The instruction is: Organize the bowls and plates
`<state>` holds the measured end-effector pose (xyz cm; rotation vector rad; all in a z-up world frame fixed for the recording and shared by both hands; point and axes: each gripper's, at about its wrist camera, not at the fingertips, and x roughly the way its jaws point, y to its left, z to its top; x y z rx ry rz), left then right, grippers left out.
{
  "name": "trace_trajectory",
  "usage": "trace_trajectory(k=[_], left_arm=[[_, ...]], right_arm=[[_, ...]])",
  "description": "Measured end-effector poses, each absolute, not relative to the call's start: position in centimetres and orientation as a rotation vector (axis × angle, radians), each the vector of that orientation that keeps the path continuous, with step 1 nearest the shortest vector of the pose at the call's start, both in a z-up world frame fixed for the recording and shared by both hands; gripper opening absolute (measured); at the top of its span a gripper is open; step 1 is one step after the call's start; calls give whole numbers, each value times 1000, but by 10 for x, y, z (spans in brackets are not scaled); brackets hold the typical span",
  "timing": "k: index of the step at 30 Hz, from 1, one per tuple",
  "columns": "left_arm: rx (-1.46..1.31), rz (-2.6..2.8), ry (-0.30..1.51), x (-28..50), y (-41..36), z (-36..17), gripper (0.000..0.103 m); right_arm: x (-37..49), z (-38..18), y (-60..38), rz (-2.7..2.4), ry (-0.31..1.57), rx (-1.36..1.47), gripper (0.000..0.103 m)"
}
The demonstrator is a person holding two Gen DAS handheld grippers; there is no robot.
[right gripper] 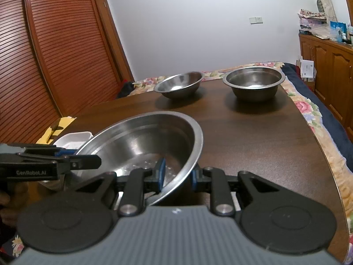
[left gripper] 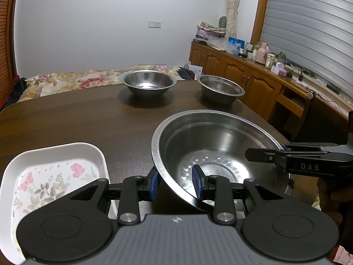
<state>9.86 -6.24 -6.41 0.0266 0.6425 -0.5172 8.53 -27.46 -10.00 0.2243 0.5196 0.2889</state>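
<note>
A: While both grippers clamp its rim, the large round stainless-steel bowl (left gripper: 218,154) sits lower right in the left wrist view, holding only a nested steel dish. The left gripper (left gripper: 174,184) pinches the near-left rim, narrow; the right gripper (right gripper: 175,176) pinches the opposite rim.

B: And the two smaller steel bowls (right gripper: 179,85) at centre top on the dark wooden table (right gripper: 253,137)?

A: Empty, apart. The left view alone shows the white floral rectangular tray (left gripper: 55,174), empty, at lower left; the right view alone shows louvred wooden doors (right gripper: 44,55) at upper left.
</note>
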Motion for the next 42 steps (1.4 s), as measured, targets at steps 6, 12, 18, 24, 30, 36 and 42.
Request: trace_trajectory(k=[6, 12, 18, 24, 30, 36, 42], left_arm=[[27, -503, 631, 98, -62, -65, 33], [15, -490, 619, 100, -57, -61, 45], [10, -471, 588, 105, -48, -50, 49], [0, -456, 555, 122, -41, -32, 51], [33, -437, 544, 160, -42, -16, 51], [72, -398, 548, 197, -46, -10, 51], [61, -382, 579, 230, -50, -15, 54]], right_arm=[[86, -102, -274, 294, 528, 226, 25], [88, -100, -275, 298, 536, 226, 27], [81, -91, -282, 262, 502, 197, 41], [83, -73, -298, 226, 461, 167, 45], [105, -44, -309, 219, 393, 100, 45], [135, -20, -307, 247, 320, 49, 45], [174, -20, -303, 308, 346, 51, 45]])
